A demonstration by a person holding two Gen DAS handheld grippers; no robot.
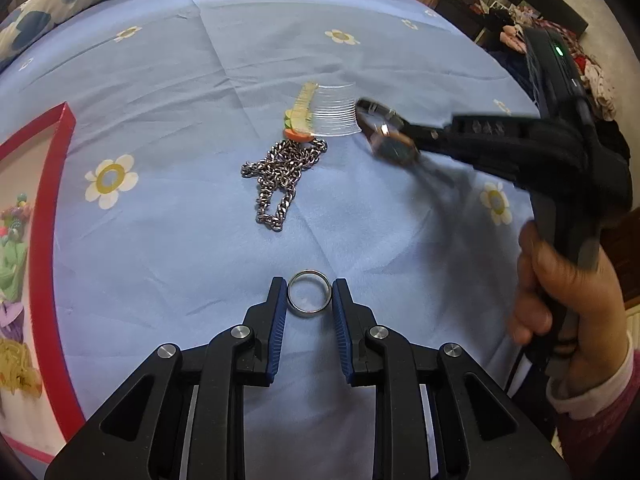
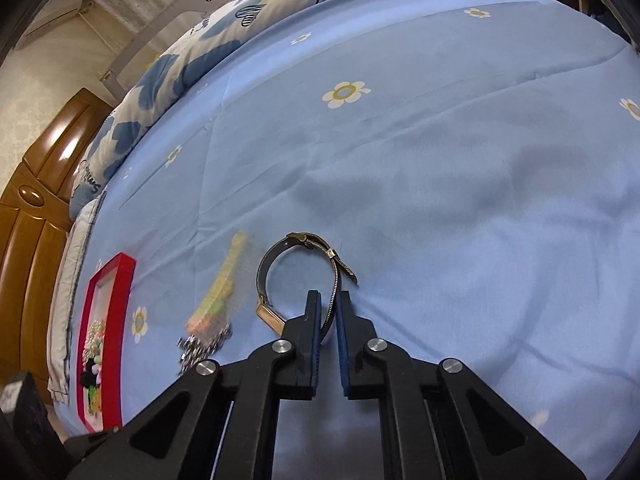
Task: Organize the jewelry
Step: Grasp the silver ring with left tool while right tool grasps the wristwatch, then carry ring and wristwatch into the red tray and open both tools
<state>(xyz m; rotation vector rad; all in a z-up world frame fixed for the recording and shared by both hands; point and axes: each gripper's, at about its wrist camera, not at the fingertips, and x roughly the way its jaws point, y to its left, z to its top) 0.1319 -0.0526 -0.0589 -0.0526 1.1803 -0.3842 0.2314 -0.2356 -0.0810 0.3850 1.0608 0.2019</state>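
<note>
My left gripper [image 1: 309, 286] is shut on a silver ring [image 1: 309, 293], held between its blue pads above the blue flowered bedsheet. My right gripper [image 2: 329, 300] is shut on a dark metal watch [image 2: 298, 276] by its band and holds it off the sheet; the watch also shows in the left wrist view [image 1: 386, 130], blurred. A silver chain [image 1: 280, 176] lies bunched on the sheet. A clear hair comb with a yellow, fruit-decorated spine [image 1: 324, 112] lies just beyond the chain. A red-rimmed jewelry box [image 1: 48, 216] sits at the left, also in the right wrist view [image 2: 108, 320].
The box holds several colourful trinkets [image 1: 12, 280]. A blue-and-white quilt [image 2: 192, 52] lies along the bed's far edge. A wooden cabinet [image 2: 36, 208] stands beyond the bed. Clothes are piled off the bed's right side [image 1: 560, 48].
</note>
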